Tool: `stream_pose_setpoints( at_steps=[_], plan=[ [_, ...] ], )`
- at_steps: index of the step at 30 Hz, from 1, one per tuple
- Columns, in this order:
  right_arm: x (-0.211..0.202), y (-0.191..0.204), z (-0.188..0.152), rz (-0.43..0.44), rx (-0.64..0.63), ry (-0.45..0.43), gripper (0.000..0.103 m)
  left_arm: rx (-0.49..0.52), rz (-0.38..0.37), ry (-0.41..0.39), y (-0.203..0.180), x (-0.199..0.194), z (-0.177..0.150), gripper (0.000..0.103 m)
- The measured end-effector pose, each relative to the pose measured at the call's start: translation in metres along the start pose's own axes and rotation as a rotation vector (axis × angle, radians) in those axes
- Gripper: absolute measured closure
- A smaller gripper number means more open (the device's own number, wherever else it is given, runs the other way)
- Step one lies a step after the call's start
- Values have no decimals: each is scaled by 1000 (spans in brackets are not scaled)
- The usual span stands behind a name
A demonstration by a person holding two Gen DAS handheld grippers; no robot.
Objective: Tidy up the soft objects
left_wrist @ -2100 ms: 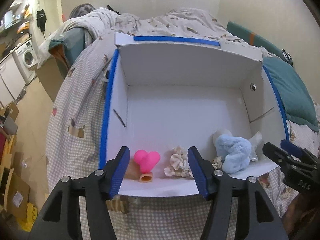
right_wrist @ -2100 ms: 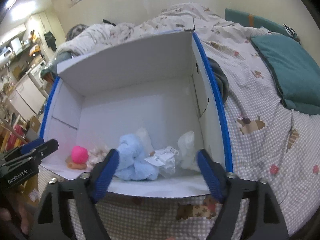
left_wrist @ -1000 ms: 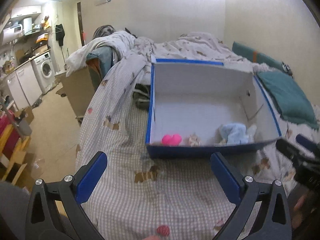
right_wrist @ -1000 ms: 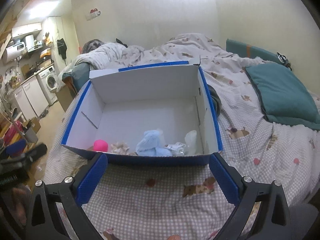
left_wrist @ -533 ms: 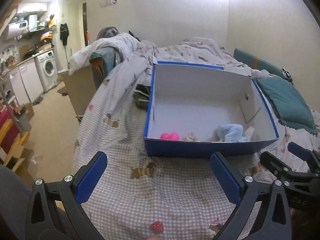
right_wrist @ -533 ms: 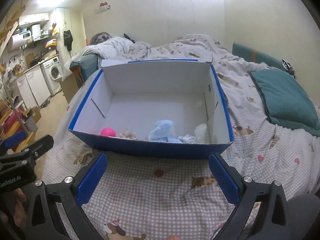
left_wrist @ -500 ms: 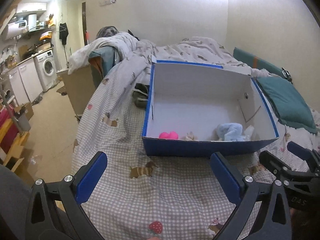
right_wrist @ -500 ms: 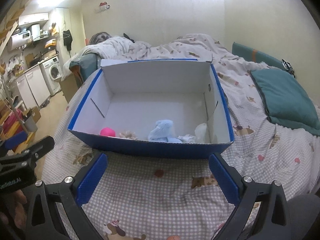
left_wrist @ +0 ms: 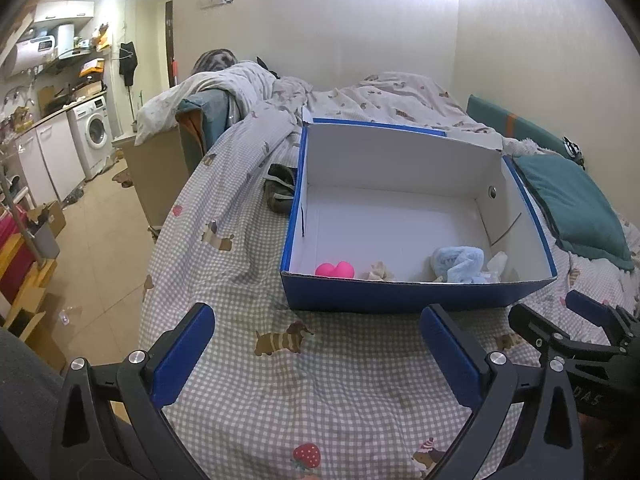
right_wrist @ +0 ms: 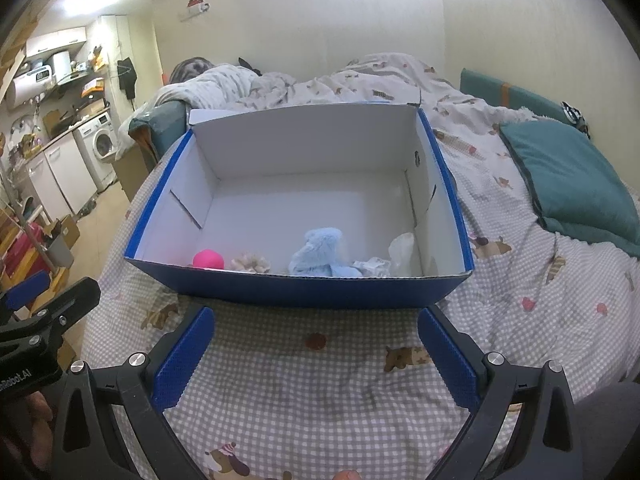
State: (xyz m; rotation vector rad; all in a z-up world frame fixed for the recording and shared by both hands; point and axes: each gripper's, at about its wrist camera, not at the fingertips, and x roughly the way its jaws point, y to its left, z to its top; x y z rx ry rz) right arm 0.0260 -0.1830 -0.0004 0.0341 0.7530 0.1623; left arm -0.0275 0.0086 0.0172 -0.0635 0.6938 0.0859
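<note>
A blue cardboard box (left_wrist: 416, 298) (right_wrist: 304, 290) with a white inside sits on the checked bed cover. Along its near wall lie a pink heart-shaped soft toy (left_wrist: 335, 269) (right_wrist: 208, 259), a cream frilly piece (left_wrist: 380, 271) (right_wrist: 251, 263), a light blue plush (left_wrist: 460, 263) (right_wrist: 320, 254) and a crumpled white piece (right_wrist: 401, 248). My left gripper (left_wrist: 316, 354) hangs open over the cover in front of the box, empty. My right gripper (right_wrist: 316, 354) is likewise open and empty, short of the box's near wall. Each gripper shows at the other view's edge.
A teal pillow (left_wrist: 572, 204) (right_wrist: 568, 176) lies right of the box. A dark bundle (left_wrist: 280, 188) rests by the box's left wall. Rumpled bedding (right_wrist: 304, 80) piles up behind. Left of the bed are floor, a cardboard carton (left_wrist: 156, 172) and a washing machine (left_wrist: 94, 136).
Both grippers have pulled back and up from the box mouth and opened wider. The soft items stay inside the box. Over the last half second almost nothing moved.
</note>
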Motion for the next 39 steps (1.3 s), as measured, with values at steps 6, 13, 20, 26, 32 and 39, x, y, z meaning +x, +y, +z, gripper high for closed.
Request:
stream_pose_setpoints(
  at_steps=[6, 13, 20, 26, 32, 39],
  plan=[
    [-1, 1, 0, -1, -1, -6, 0, 0, 0, 0, 1, 0, 0, 0],
    [-1, 0, 0, -2, -1, -7, 0, -1, -3, 2, 1, 0, 0, 0],
    [-3, 1, 1, 2, -7, -13, 0, 7, -14, 15, -1, 1, 0, 0],
    [-4, 2, 1, 4, -6, -14, 0, 6, -15, 15, 0, 1, 0, 0],
    [-4, 2, 1, 2, -6, -14, 0, 5, -15, 17, 0, 1, 1, 0],
    [-4, 1, 1, 2, -5, -15, 0, 5, -25, 15, -2, 1, 2, 0]
  ],
)
